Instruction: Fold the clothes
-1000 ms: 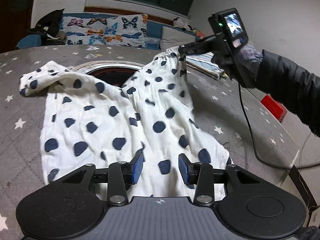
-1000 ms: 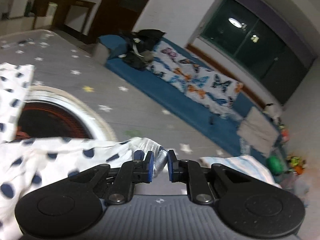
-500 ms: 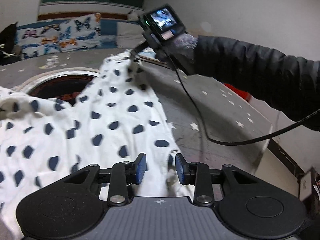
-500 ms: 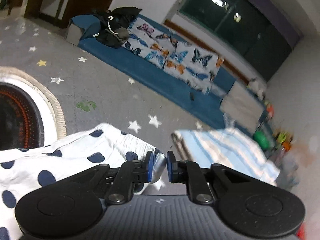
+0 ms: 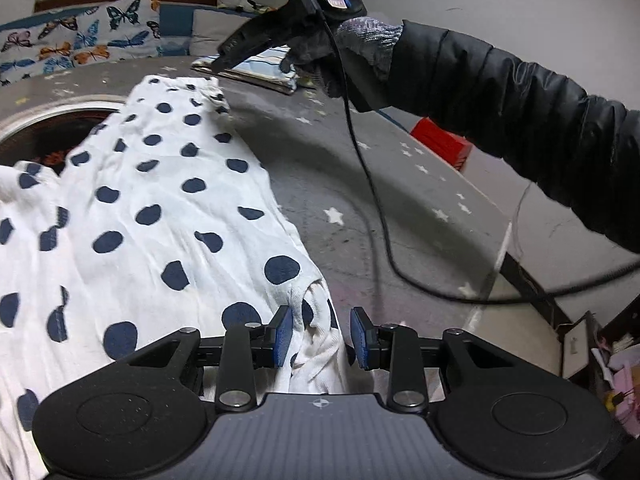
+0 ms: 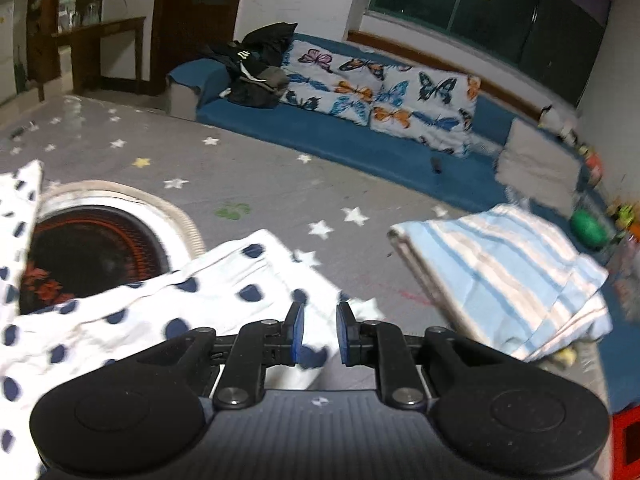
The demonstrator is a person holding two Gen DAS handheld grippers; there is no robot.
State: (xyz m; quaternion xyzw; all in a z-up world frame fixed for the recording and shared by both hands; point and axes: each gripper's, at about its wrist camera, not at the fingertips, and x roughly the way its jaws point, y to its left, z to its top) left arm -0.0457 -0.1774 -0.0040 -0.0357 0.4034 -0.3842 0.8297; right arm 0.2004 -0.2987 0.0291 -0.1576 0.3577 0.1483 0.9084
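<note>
A white garment with navy polka dots (image 5: 152,216) lies spread on the grey star-patterned table (image 5: 360,184). My left gripper (image 5: 322,338) is open, its blue pads on either side of the garment's near corner. My right gripper (image 6: 319,334) is open just above the garment's far corner (image 6: 240,280) and holds nothing. In the left wrist view the right gripper (image 5: 224,62) hovers over that far corner, held by a gloved hand.
A folded blue-and-white striped cloth (image 6: 504,276) lies on the table to the right. A round recessed heater (image 6: 88,252) sits in the table's middle, partly covered by the garment. A butterfly-print cushion bench (image 6: 380,96) stands behind. A black cable (image 5: 372,208) trails across the table.
My right gripper has opened and let go of the garment's far corner, which now lies on the table. My left gripper stays open around the near corner.
</note>
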